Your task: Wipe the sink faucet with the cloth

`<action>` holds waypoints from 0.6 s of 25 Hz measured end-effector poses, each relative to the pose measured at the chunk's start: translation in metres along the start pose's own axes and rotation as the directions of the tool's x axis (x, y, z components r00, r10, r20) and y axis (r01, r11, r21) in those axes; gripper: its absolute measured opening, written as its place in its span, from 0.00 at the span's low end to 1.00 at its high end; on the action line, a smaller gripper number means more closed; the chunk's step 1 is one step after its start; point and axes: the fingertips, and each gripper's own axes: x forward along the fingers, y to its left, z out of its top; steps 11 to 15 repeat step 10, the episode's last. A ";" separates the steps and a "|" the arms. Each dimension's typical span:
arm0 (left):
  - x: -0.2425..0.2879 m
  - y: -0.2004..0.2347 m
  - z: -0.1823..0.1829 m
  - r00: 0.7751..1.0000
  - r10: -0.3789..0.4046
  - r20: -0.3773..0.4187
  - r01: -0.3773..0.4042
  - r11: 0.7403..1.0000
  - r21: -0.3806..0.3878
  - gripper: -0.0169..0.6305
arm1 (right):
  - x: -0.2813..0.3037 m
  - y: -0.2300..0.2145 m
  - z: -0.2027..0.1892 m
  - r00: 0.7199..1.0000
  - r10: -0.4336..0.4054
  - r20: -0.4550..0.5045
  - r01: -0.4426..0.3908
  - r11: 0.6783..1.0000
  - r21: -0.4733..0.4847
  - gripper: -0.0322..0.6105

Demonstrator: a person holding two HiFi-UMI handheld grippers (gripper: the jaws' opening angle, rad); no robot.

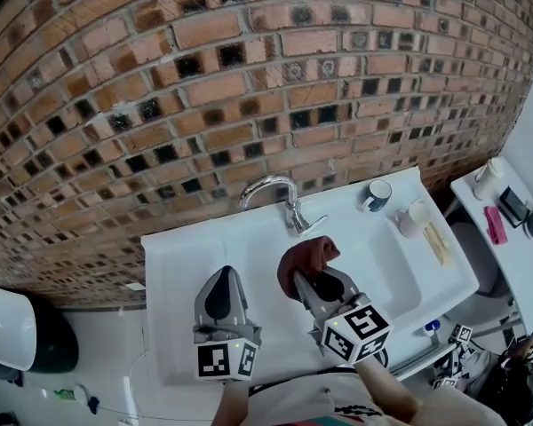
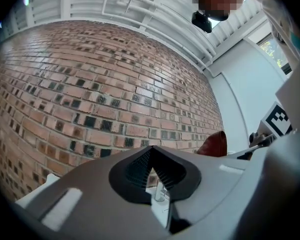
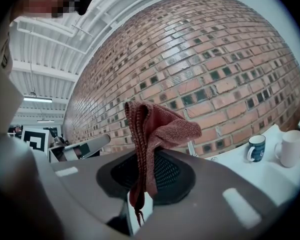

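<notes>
cloth (image 1: pixel 309 256) is in the right claw (image 1: pixel 309 278), left claw (image 1: pixel 226 275) has nothing

From the head view I can see both claws over the white sink (image 1: pixel 382 264), with the reddish cloth bunched just short of the faucet (image 1: pixel 275 193). Only the right gripper view shows me the jaws pinched tight on it, a fold flopping over the top, plus a dark mug (image 3: pixel 256 148) and a white mug (image 3: pixel 290 148) off to the side. The left gripper view shows jaws closed together, gripping nothing
</notes>
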 end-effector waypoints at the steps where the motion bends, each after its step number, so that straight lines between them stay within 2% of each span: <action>1: -0.001 0.001 0.001 1.000 0.003 0.003 -0.003 1.000 0.000 0.03 | -0.001 0.001 0.001 1.000 0.001 0.003 -0.001 1.000 0.000 0.12; 15: -0.009 0.000 0.009 1.000 0.013 0.012 -0.013 1.000 0.001 0.03 | -0.006 0.003 0.007 1.000 0.010 0.013 -0.010 1.000 0.010 0.12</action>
